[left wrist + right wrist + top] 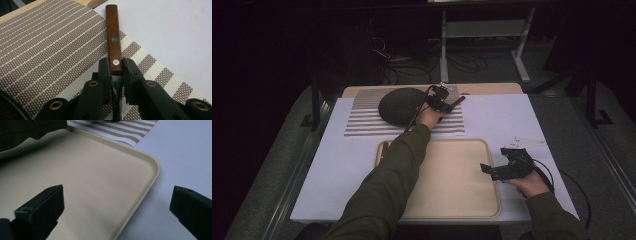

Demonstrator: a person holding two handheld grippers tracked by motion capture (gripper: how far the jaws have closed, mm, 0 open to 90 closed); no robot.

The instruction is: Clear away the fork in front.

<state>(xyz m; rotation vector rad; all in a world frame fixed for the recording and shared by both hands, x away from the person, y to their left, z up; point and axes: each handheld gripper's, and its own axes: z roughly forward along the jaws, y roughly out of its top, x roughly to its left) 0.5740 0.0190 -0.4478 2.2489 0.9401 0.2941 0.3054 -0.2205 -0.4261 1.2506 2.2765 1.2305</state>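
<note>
A knife with a brown wooden handle (113, 37) lies on a brown-and-white striped placemat (50, 50), its handle pointing away from me. My left gripper (116, 67) is shut on the near end of that handle, with the dark blade running down between the jaws. In the high view the left gripper (439, 98) sits at the mat's right end, the handle (458, 101) sticking out past it. My right gripper (498, 161) hovers open over the right edge of a beige tray (452, 175). Its jaws (117, 205) stand wide apart with nothing between them.
A dark round woven dish (402, 105) rests on the placemat (362, 122) just left of the left gripper. A second wooden-handled utensil (384, 149) lies by the tray's left rim. A white sheet (497, 115) covers the table. The tray's corner rim (150, 165) is below the right gripper.
</note>
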